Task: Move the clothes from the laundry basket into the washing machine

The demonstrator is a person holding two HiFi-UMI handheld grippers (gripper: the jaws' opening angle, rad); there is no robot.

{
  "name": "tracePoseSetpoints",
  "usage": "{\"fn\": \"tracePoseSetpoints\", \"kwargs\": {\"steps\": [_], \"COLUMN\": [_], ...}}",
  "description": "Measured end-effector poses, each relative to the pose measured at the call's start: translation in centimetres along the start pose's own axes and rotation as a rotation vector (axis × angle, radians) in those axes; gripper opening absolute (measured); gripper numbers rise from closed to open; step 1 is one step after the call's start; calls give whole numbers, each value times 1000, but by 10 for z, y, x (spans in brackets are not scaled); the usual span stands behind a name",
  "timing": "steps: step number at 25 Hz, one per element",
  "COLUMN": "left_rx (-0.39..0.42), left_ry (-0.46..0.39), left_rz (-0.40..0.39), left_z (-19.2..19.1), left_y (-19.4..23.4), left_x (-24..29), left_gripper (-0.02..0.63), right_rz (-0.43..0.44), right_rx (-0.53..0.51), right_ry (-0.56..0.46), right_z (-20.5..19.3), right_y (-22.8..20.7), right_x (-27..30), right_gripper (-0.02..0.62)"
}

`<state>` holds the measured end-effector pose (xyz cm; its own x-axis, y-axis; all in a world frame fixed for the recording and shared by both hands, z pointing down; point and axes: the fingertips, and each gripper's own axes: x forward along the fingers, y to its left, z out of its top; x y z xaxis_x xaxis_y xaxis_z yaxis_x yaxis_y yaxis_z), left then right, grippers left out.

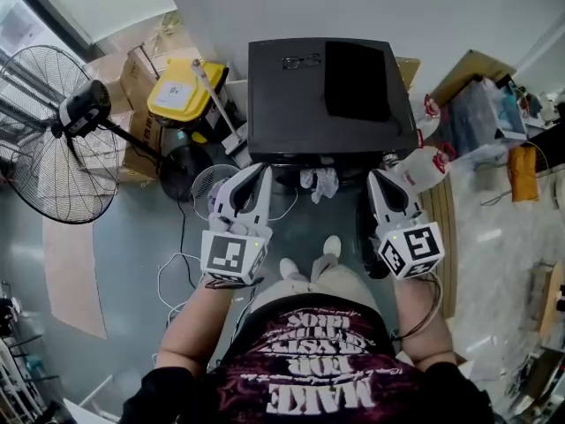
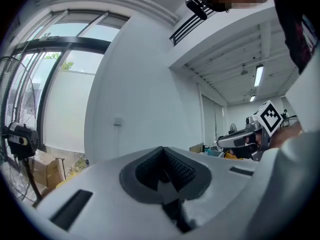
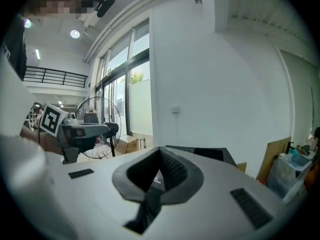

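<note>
Head view: left gripper (image 1: 262, 171) and right gripper (image 1: 375, 177) both closed and empty, held side by side. Between their tips, pale clothes (image 1: 318, 184) bunch at the front of the black washing machine (image 1: 296, 104). Farther left: yellow bin (image 1: 181, 91), standing fan (image 1: 53, 140).

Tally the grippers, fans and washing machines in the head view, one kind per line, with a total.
Grippers: 2 (left gripper, right gripper)
Fans: 2 (pedestal fan, small white fan)
Washing machine: 1
Total: 5
</note>
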<state>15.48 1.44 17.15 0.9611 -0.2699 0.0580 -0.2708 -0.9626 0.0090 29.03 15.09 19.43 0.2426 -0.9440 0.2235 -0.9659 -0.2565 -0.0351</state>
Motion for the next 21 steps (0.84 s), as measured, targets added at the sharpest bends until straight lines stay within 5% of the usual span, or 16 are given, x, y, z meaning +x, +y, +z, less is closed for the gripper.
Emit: {"fn": "tracePoseSetpoints", "kwargs": {"steps": [21], "left_rx": [9], "left_ry": [2], "left_rz": [44], "left_z": [10], "left_y": [5], "left_x": [-17], "left_gripper": [5], "right_rz": [67], "right_rx": [-44], "right_ry": [21], "right_z": [10], "right_y": [8], "right_x": [2], "right_gripper": [3]}}
